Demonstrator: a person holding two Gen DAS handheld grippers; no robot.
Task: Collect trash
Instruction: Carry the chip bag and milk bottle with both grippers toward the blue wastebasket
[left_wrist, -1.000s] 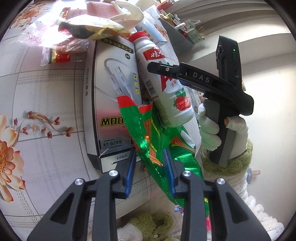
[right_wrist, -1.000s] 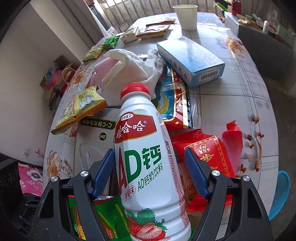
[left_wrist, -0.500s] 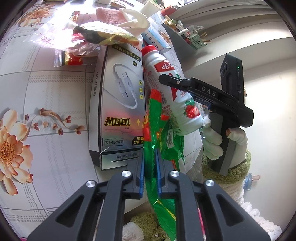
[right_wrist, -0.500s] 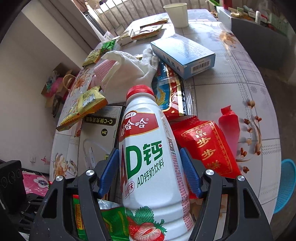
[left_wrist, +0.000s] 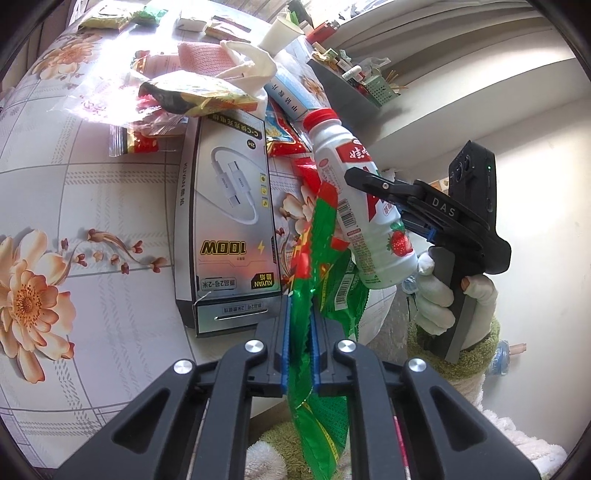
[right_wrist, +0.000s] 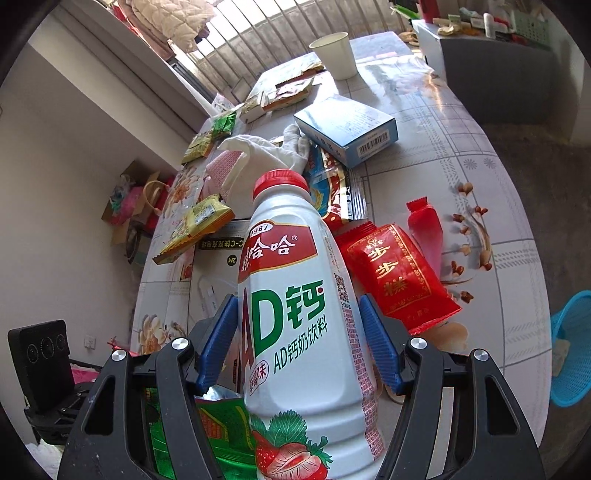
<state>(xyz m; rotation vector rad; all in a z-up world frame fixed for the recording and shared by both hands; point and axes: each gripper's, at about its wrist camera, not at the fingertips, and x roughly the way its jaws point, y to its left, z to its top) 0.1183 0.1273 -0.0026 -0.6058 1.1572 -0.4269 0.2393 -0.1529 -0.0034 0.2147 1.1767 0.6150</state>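
My left gripper is shut on a green snack wrapper and holds it at the near edge of the table; the wrapper hangs down below the jaws. The wrapper also shows low in the right wrist view. My right gripper is shut on a white drink bottle with a red cap, lifted off the table. In the left wrist view the bottle is tilted, with the right gripper clamped across its middle.
The flowered table holds a grey cable box, a yellow snack pack, a white glove, a blue box, a red pouch, a paper cup. A blue basket stands on the floor at right.
My left gripper closed on the green wrapper and drew it back toward the table edge. My right gripper closed on the bottle and lifted it.
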